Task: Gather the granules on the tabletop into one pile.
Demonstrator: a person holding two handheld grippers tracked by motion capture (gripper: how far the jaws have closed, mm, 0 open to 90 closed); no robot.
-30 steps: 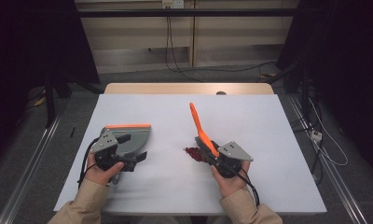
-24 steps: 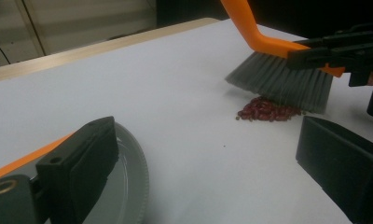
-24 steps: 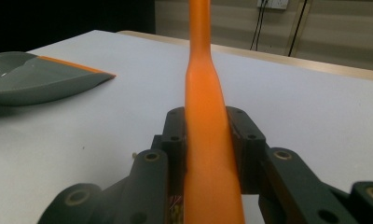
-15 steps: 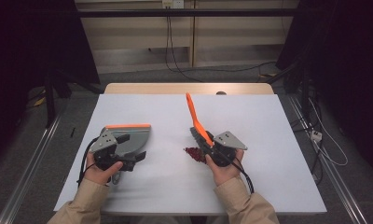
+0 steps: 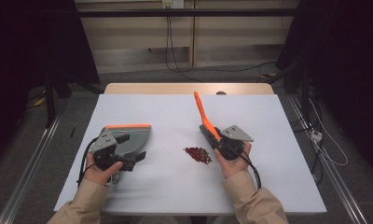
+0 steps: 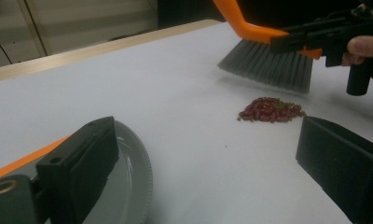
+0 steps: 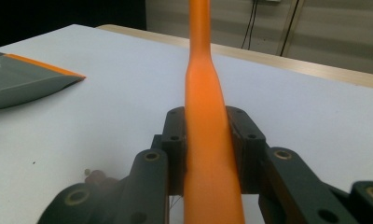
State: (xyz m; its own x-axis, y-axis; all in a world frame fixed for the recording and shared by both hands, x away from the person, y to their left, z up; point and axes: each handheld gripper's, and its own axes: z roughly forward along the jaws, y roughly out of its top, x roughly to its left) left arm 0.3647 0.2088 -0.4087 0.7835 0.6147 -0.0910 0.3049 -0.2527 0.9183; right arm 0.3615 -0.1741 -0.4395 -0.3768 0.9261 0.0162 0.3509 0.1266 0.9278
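A small pile of red beans [image 5: 197, 155] [image 6: 268, 109] lies on the white table [image 5: 273, 116], between my hands. My right gripper [image 5: 217, 140] [image 7: 208, 121] is shut on the orange handle of a hand brush [image 5: 201, 112] [image 7: 205, 140], which slants up and away. Its grey bristles [image 6: 268, 65] hover just beyond the beans, slightly off the table. A grey dustpan [image 5: 131, 135] [image 6: 133, 182] [image 7: 21, 81] with an orange edge lies flat at the left. My left gripper [image 5: 131, 150] [image 6: 208, 135] stands open, with one jaw over the pan's rim and the other on bare table.
The table's wooden far edge [image 5: 189, 87] runs across the back. Cables [image 5: 175, 65] trail on the floor beyond it, and metal rails [image 5: 31, 172] flank the table on both sides. Bare tabletop lies around the beans.
The right gripper swung the brush left toward the beans, then back to the right. The left gripper and the dustpan have stayed put.
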